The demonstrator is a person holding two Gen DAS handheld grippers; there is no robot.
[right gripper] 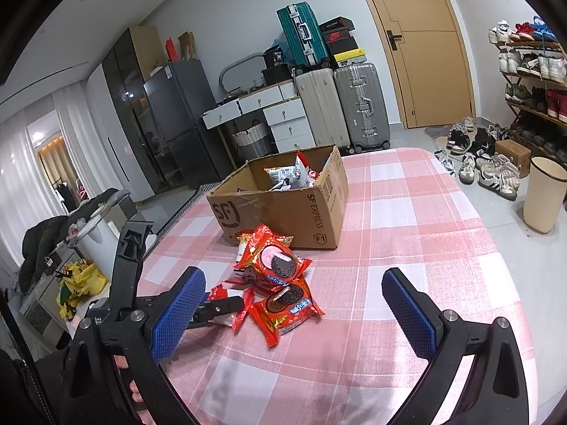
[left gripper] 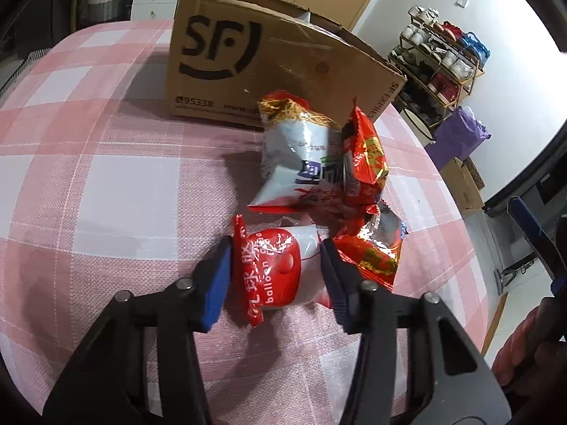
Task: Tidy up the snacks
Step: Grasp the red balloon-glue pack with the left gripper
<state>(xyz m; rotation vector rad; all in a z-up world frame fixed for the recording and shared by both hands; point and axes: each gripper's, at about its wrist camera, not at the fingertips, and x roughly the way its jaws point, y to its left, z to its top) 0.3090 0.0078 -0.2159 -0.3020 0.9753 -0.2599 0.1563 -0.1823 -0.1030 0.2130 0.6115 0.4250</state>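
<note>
My left gripper [left gripper: 274, 276] is shut on a red and white snack packet [left gripper: 280, 272] that rests on the pink checked tablecloth [left gripper: 106, 194]. Beyond it lie a white and red packet [left gripper: 301, 156] and two red foil packets [left gripper: 365, 163]. The open SF cardboard box [left gripper: 248, 63] stands behind them. In the right wrist view my right gripper [right gripper: 294, 315] is open and empty above the table, near two red Oreo packets [right gripper: 280, 265]. The box [right gripper: 283, 205] holds several snacks [right gripper: 294, 173]. The left gripper [right gripper: 216, 310] shows at the left, on the packet.
Suitcases [right gripper: 340, 106], white drawers [right gripper: 280, 113] and a wooden door [right gripper: 425, 46] stand behind the table. A shoe rack [right gripper: 531, 71], shoes and a cream bin [right gripper: 544, 194] are on the floor to the right. The table's edge [right gripper: 496, 233] runs along the right.
</note>
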